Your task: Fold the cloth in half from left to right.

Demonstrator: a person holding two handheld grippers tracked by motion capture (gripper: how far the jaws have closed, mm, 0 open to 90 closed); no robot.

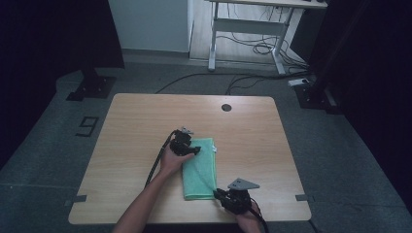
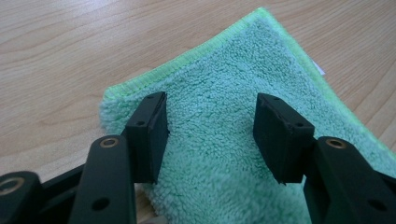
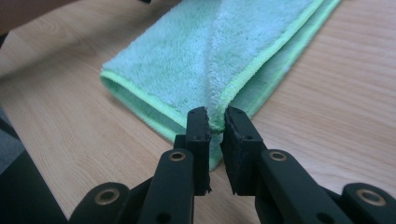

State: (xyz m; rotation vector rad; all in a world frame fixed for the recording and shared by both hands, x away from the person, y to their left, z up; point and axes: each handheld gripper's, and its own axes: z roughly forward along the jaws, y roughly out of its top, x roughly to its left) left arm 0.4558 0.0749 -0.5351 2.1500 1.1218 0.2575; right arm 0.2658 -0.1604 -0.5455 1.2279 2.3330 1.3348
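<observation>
right gripper [image 3: 215, 121]: nearest the person; jaws pinched on the near corner of the green cloth [image 1: 199, 170], top layer caught between the pads
near corner: thin hemmed edge; likely the surest hold, though terry may slip from a light pinch
green cloth: folded, lying flat mid-table [image 1: 126, 126]; soft, limp, light; it should drape and sag when lifted
left gripper [image 2: 210, 135]: at the far end; jaws apart over the pile, clamping nothing
far corner [image 2: 259, 11]: free; a second hold there would keep the fold even

A mint-green cloth [image 1: 199, 170] with brighter green hems lies on a pale woodgrain table [image 1: 136, 126].
</observation>
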